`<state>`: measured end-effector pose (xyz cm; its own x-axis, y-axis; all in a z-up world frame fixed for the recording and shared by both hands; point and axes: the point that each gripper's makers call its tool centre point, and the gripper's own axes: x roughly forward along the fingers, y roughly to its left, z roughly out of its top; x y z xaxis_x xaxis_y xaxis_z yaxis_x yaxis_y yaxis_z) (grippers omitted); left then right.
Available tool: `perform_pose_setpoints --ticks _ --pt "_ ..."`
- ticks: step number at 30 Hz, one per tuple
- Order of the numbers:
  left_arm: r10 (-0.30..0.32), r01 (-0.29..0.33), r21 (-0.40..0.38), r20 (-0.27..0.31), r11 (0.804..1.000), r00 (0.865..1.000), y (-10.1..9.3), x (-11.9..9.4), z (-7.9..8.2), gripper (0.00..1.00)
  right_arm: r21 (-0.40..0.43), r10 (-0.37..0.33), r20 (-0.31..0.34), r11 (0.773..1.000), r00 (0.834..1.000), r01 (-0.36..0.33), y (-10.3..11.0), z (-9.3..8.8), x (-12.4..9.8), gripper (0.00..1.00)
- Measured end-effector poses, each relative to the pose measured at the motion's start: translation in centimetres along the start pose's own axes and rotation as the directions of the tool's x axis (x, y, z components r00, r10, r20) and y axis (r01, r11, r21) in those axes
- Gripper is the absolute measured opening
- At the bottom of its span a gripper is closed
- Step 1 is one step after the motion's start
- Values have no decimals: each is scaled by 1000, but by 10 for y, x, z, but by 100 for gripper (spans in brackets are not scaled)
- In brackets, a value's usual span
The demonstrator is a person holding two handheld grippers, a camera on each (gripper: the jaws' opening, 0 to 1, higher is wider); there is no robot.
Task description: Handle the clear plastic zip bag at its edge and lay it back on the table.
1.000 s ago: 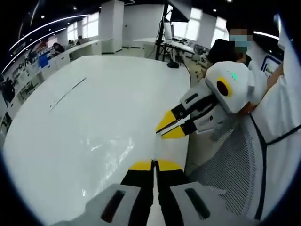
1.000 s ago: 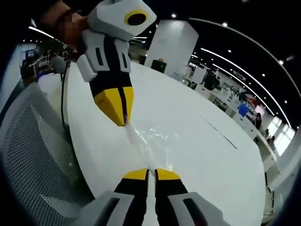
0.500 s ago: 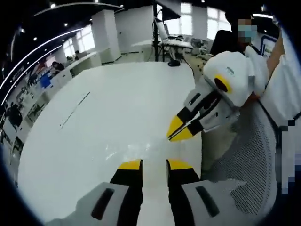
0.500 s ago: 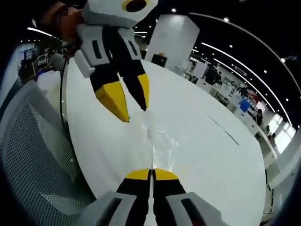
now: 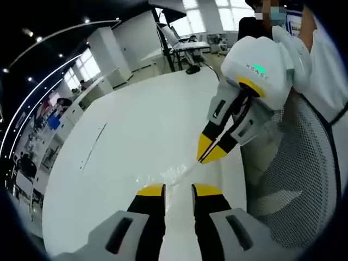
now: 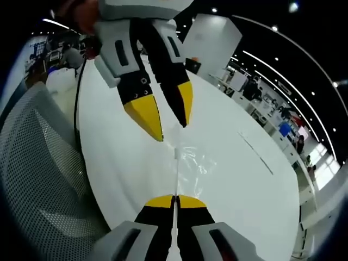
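While the right gripper (image 6: 175,200) pinches the clear zip bag (image 6: 191,163) edge near the table (image 5: 136,125) edge, left gripper (image 5: 178,188) stands parted, empty. Bag partly lifted; laying flat and release remain.

Left claw (image 6: 168,120) opened, released bag (image 6: 191,166) edge.
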<state>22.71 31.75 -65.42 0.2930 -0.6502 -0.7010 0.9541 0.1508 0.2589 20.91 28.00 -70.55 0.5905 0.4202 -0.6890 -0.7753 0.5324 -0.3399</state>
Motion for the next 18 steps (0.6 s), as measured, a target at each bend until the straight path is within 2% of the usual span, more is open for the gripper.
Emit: perform_pose_setpoints --ticks 8,13,18 --pt "8 -8 13 15 1000 1000 10 -2 4 19 6 -11 -11 1000 1000 11 -6 0 -1 0" --pt "1 -1 23 9 1000 1000 10 -1 2 19 23 -26 -10 999 1000 26 -13 2 -2 0" --pt "2 -2 15 13 1000 1000 9 -2 1 19 12 -20 -14 1000 1000 20 -11 2 -1 0"
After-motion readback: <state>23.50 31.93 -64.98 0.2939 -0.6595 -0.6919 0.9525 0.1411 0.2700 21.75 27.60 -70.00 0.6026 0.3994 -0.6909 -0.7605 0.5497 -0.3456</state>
